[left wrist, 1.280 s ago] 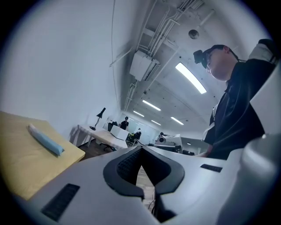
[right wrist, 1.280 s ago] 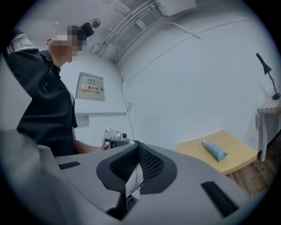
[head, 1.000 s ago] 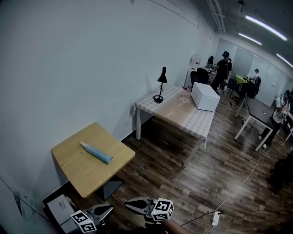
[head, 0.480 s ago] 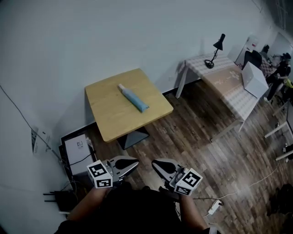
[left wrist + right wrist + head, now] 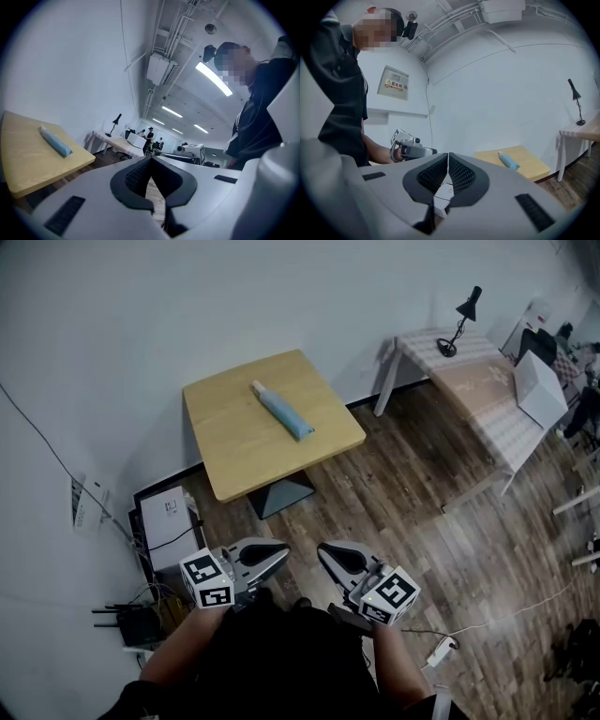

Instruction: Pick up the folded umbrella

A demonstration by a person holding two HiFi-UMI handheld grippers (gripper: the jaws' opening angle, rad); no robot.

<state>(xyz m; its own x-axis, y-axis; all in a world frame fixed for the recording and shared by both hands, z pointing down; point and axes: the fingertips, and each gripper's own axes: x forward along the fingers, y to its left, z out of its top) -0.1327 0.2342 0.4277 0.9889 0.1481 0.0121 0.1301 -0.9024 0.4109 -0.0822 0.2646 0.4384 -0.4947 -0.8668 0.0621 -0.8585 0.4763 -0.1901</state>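
Floor (image 5: 412, 493): dark wood planks; a stretch of it lies between the grippers and the wooden table.
Long table (image 5: 487, 404): at the far right along the wall, under a checked cloth, well apart from the wooden table.
Wooden table (image 5: 234, 432): square, light top on a black base (image 5: 281, 495), set against the white wall, ahead of both grippers.
White box (image 5: 542, 390): on the long table's far end.
White case (image 5: 169, 519): on the floor by the wall, to the left of the wooden table's base and just ahead of the left gripper.
Left gripper (image 5: 283, 553): held level, low in the head view, jaws together with nothing between them.
Right gripper (image 5: 323, 551): just beside the left one, also level – jaws closed on nothing.
Umbrella (image 5: 281, 411): folded, light blue, lying flat and slantwise near the middle of the wooden table – well apart from both grippers, beyond the table's near edge.
Lamp (image 5: 459, 324): black, standing on the long table's wall end.
Router (image 5: 127, 620): black, on the floor at the lower left, with cables.
Power strip (image 5: 441, 650): white, on the floor at the lower right.
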